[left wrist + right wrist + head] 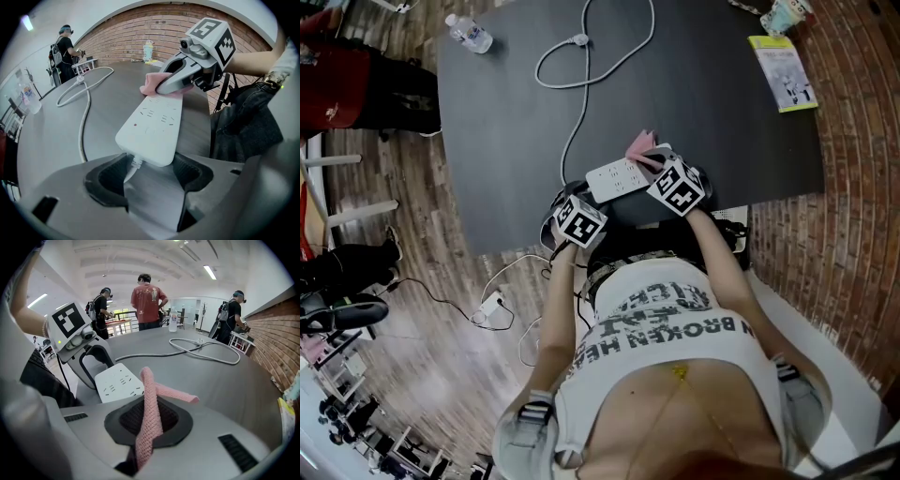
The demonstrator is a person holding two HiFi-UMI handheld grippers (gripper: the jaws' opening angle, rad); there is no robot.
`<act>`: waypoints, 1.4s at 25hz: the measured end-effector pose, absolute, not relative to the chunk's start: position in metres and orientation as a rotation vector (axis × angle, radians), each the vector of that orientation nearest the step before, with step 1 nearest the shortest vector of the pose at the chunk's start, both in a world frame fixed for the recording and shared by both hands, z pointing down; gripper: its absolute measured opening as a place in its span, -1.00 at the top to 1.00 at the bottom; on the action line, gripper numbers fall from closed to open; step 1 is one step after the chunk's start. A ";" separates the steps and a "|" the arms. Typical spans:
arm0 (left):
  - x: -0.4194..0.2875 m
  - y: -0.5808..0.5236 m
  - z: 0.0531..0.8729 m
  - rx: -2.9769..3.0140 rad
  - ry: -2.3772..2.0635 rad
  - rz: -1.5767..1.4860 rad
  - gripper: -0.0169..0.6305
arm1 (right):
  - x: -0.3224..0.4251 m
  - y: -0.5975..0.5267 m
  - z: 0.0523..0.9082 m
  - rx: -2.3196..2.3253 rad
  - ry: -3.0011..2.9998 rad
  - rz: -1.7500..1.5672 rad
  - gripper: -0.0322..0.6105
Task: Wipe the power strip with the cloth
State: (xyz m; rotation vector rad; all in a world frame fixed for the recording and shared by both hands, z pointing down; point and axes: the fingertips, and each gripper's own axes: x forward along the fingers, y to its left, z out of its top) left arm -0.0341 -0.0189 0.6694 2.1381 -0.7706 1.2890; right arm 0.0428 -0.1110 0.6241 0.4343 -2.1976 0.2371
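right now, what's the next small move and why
Probably drag the right gripper and its cloth along the strip toward the left gripper: the cloth sits at the strip's far end, and the left gripper's jaws clamp the cord end.

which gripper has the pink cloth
The right gripper: its jaws are shut on the pink cloth, which sticks out ahead of them. The left gripper has the near end of the power strip between its jaws instead.

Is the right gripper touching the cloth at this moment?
Touching. In the right gripper view the cloth is pinched between the shut jaws of the right gripper.
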 end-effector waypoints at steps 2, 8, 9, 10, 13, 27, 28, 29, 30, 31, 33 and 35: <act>-0.034 -0.019 0.670 2.135 -0.770 1.292 0.04 | 0.044 -0.111 0.624 0.432 -2.196 0.236 0.85; -0.034 -0.019 0.670 2.131 -0.772 1.294 0.04 | 0.054 -0.115 0.625 0.456 -2.181 0.234 0.85; -0.035 -0.019 0.670 2.131 -0.772 1.294 0.04 | 0.057 -0.116 0.625 0.466 -2.178 0.237 0.85; -0.035 -0.019 0.670 2.130 -0.772 1.295 0.04 | 0.060 -0.117 0.624 0.476 -2.176 0.240 0.85; -0.034 -0.019 0.671 2.128 -0.771 1.297 0.04 | 0.068 -0.121 0.625 0.505 -2.170 0.247 0.85; -0.034 -0.018 0.671 2.126 -0.774 1.296 0.04 | 0.083 -0.126 0.624 0.572 -2.167 0.255 0.85; -0.033 -0.018 0.670 2.127 -0.773 1.296 0.04 | 0.084 -0.126 0.624 0.575 -2.164 0.254 0.85; -0.033 -0.018 0.670 2.127 -0.773 1.295 0.04 | 0.086 -0.126 0.624 0.579 -2.162 0.255 0.85; -0.033 -0.018 0.670 2.128 -0.773 1.294 0.04 | 0.088 -0.127 0.625 0.583 -2.158 0.258 0.85; -0.033 -0.018 0.670 2.130 -0.774 1.294 0.04 | 0.091 -0.128 0.625 0.588 -2.154 0.261 0.85; -0.032 -0.018 0.670 2.131 -0.775 1.294 0.04 | 0.098 -0.130 0.626 0.598 -2.143 0.270 0.85; -0.032 -0.017 0.670 2.130 -0.775 1.294 0.04 | 0.104 -0.131 0.627 0.607 -2.134 0.282 0.85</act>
